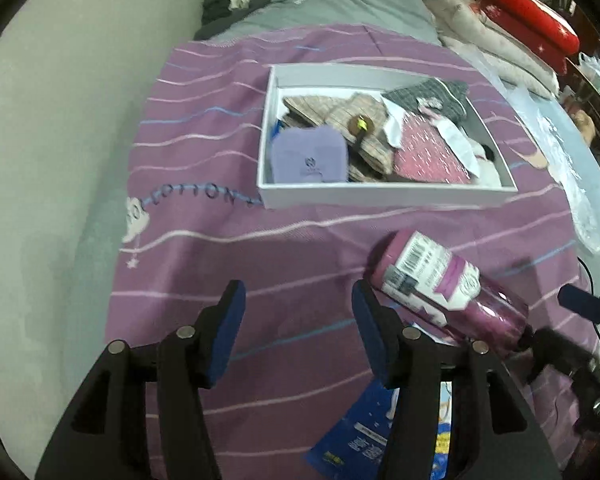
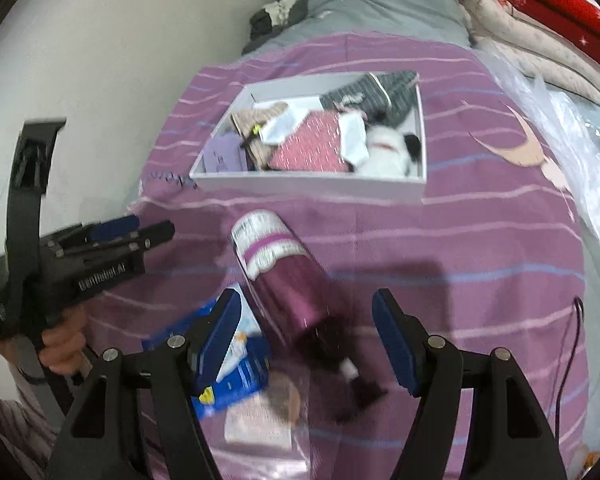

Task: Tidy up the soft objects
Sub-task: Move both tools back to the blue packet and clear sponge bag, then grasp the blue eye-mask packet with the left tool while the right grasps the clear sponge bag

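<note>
Two grippers, left (image 1: 298,312) and right (image 2: 306,322), both agape and empty — glossy magenta bottle (image 2: 288,280) with white label, on its side.

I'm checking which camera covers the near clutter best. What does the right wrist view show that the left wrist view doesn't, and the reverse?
Only the right wrist view shows the hand holding the left gripper from the side, and a pale packet near the blue packet. Only the left wrist view shows the lettering on the bedspread clearly. Both show the white box of folded cloth and the purple bottle lying on its side.
</note>
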Demonstrator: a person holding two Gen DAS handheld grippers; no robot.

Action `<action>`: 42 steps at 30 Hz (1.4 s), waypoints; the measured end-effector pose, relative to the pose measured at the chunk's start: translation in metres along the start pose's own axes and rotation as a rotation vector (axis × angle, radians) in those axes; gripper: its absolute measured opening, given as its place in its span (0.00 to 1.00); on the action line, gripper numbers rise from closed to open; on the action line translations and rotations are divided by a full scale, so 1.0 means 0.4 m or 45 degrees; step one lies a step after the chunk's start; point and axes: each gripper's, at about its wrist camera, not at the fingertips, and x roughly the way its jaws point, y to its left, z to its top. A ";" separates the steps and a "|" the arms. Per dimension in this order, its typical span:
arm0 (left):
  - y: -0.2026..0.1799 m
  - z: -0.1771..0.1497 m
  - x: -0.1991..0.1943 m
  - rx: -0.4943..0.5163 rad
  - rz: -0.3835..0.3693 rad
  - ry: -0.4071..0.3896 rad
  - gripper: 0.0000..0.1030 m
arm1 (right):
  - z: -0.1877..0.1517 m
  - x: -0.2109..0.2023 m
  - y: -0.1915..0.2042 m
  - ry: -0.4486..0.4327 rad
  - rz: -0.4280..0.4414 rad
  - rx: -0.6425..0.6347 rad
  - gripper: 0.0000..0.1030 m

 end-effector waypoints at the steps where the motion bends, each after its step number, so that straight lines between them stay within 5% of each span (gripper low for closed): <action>1: -0.002 -0.004 0.000 0.002 -0.006 0.006 0.55 | -0.013 -0.003 0.006 0.004 -0.011 -0.012 0.66; 17: -0.006 -0.018 -0.052 0.007 -0.073 0.016 0.55 | -0.164 0.035 0.053 0.206 0.048 -0.070 0.69; 26: 0.021 -0.072 -0.059 0.010 -0.236 -0.029 0.55 | -0.219 0.055 0.092 0.168 -0.046 -0.194 0.80; 35: 0.023 -0.115 -0.061 0.054 -0.377 -0.122 0.55 | -0.259 0.058 0.068 0.106 -0.079 -0.117 0.90; 42: 0.008 -0.137 -0.042 0.135 -0.479 -0.066 0.72 | -0.261 0.066 0.043 0.149 0.048 0.004 1.00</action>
